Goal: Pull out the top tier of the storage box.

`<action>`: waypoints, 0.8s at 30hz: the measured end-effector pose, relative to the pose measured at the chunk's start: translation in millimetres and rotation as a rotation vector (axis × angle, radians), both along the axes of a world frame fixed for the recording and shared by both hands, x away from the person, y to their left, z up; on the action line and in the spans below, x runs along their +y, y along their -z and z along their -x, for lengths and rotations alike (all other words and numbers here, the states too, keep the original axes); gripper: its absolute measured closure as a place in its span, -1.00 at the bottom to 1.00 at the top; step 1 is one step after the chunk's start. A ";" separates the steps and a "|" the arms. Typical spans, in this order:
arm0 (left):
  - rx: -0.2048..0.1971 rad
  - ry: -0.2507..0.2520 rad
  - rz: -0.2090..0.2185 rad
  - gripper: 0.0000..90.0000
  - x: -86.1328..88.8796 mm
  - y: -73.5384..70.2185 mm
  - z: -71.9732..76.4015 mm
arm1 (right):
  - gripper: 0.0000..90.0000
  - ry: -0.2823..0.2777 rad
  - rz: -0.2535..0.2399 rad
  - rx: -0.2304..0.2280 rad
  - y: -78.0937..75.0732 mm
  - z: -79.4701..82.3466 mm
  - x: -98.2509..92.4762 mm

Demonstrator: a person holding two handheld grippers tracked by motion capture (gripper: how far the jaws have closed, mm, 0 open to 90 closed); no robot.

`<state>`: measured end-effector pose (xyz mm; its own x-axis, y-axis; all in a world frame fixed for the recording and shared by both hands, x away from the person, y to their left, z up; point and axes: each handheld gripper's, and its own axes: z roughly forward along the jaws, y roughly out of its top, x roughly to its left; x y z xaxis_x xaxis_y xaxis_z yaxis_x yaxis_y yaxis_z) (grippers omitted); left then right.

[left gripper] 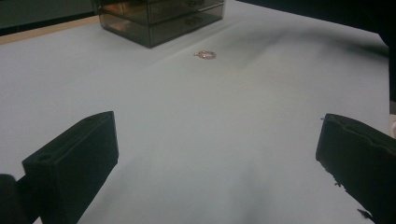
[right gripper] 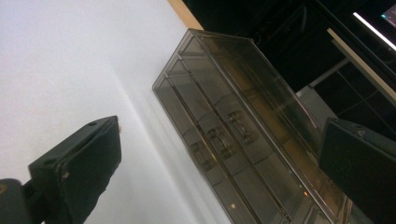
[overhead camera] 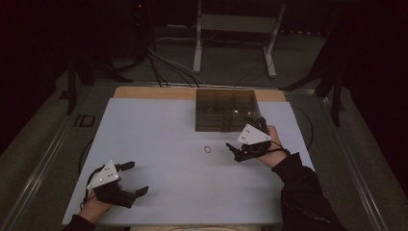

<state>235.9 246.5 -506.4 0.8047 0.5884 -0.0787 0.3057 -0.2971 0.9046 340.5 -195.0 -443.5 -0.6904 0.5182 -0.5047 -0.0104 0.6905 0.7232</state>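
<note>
A smoked see-through drawer box (overhead camera: 225,109) stands at the back middle of the white table top (overhead camera: 154,139). A small thin ring (overhead camera: 208,149) lies flat in front of it. My right gripper (overhead camera: 244,134) is open just right of the ring, close to the box's front right corner. In the right gripper view the box (right gripper: 233,107) and its drawer handles lie tilted between the wide-open right gripper (right gripper: 219,163). My left gripper (overhead camera: 135,178) rests open near the front left. In the left gripper view, the left gripper (left gripper: 217,154) faces the far-off ring (left gripper: 205,54) and box (left gripper: 159,18), nothing between the jaws.
A wooden strip (overhead camera: 154,92) runs along the table's back edge. Behind the table, cables (overhead camera: 163,67) trail over the floor and a pale metal stand (overhead camera: 235,29) rises. Dark supports (overhead camera: 337,91) flank the table on the right side.
</note>
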 end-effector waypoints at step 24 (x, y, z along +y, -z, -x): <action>0.003 -0.001 0.005 -1.00 0.5 0.0 0.5 | -0.94 0.055 0.356 -0.119 21.8 -7.9 37.8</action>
